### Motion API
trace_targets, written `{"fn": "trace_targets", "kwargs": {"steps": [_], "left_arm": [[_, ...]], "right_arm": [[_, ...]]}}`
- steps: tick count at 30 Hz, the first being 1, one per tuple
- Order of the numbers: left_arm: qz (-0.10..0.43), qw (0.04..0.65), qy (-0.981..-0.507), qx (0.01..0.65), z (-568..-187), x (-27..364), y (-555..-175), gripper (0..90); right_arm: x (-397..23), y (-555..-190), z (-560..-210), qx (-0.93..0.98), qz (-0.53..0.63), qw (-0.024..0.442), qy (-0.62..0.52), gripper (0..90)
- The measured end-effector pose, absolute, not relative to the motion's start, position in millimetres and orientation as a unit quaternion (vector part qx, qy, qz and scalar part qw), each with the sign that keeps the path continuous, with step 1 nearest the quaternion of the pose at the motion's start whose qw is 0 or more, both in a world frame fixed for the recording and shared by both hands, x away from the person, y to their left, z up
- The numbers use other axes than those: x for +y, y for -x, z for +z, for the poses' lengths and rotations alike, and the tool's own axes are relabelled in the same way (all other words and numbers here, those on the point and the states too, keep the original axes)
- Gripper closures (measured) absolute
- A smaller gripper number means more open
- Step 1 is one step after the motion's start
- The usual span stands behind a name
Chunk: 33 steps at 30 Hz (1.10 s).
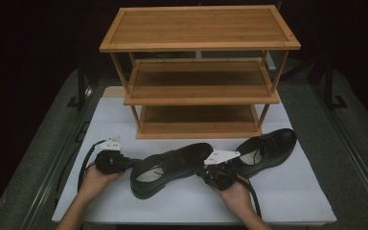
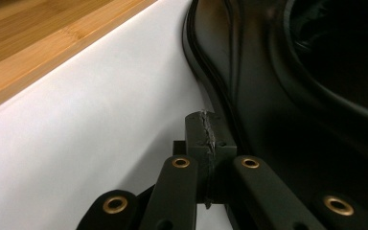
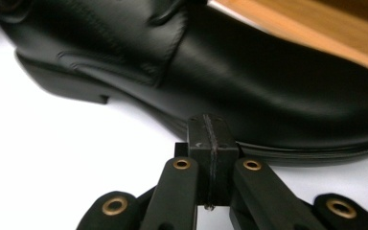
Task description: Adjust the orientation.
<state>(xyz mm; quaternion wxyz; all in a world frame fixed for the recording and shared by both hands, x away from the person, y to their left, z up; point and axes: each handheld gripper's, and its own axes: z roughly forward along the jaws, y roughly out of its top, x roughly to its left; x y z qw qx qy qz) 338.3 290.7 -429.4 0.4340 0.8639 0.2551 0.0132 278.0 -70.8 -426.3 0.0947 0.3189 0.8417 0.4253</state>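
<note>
Nearest the camera in the high view, two forearms are seen entering from the bottom edge, each hand holding a gripper over a white table top (image 1: pixel 124 201). The left gripper (image 1: pixel 130 163) is held at the heel of the nearer black shoe (image 1: pixel 170 167); in the left gripper view its jaws are seen pressed together with nothing between them, their tips (image 2: pixel 206 132) just beside the shoe's sole edge (image 2: pixel 206 62). The right gripper (image 1: pixel 205 173) is positioned at the toe end of the same shoe, on its near side; in the right gripper view its jaws are likewise closed on nothing, with the tips (image 3: pixel 211 132) close to the sole of the shoe (image 3: pixel 278 86). Whether either gripper actually touches the leather cannot be told.

The nearer shoe is laid across the table between the two grippers, its opening toward the left. A second black shoe (image 1: pixel 268 148) is set to the right and slightly farther back, angled with its toe toward the right rear.

Behind both shoes, a three-tier wooden rack (image 1: pixel 199 72) is stood at the far edge of the table, its shelves bare. Dark surroundings are seen beyond.
</note>
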Motion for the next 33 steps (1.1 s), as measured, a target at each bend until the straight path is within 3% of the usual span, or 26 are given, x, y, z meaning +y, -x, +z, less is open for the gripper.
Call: {"fn": "trace_targets", "kwargs": {"steps": [14, 33], "left_arm": [[-0.007, 0.422, -0.876, 0.233, -437.6, 272.6, -342.8, 90.0], [-0.041, 0.423, -0.884, 0.194, -436.5, 263.1, -310.8, 90.0]], "right_arm": [[-48.7, -281.7, -444.0, 0.859, 0.411, 0.081, -0.294, 89.7], [-43.6, -304.8, -444.5, 0.845, 0.408, 0.098, -0.332, 89.7]]}}
